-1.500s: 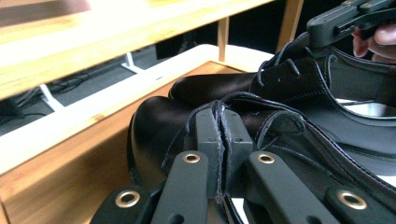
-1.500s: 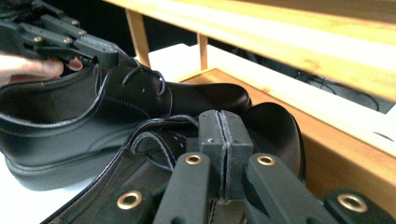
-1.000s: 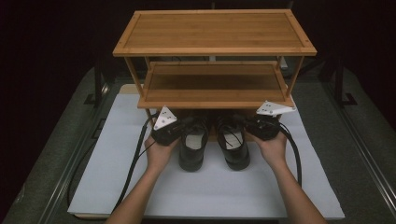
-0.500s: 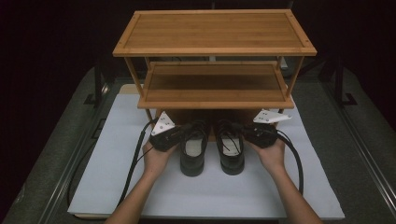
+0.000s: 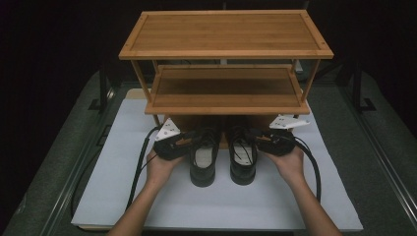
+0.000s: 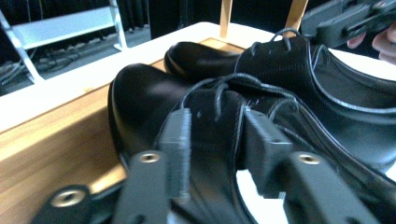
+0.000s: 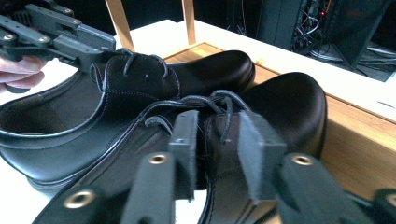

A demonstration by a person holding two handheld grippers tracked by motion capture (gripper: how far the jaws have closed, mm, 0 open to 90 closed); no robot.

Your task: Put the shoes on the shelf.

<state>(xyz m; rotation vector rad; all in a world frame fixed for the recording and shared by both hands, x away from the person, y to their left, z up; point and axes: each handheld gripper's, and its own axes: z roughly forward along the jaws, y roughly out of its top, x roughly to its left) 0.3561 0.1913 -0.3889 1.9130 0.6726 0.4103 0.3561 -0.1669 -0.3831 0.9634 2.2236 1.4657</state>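
Observation:
Two black lace-up shoes stand side by side on the white board (image 5: 123,196), toes toward the bamboo rack (image 5: 226,101). My left gripper (image 5: 189,142) sits at the outer side of the left shoe (image 5: 203,162). In the left gripper view, my left gripper (image 6: 212,135) has just been opening and straddles the laced upper of the left shoe (image 6: 140,98), pads apart from it. My right gripper (image 5: 255,139) mirrors this at the right shoe (image 5: 242,160). My right gripper (image 7: 217,135) has also just been opening, with the laces of the right shoe (image 7: 289,102) between its parted pads.
The rack has two shelves, and the shoe toes reach onto its low wooden base (image 6: 51,154). Black cables (image 5: 140,167) trail from both grippers toward the front. A dark grey table surface (image 5: 373,147) surrounds the board.
Both pairs of jaws have parted from the shoes they were clamped on. The pair now stands straighter and slightly nearer the front of the board.

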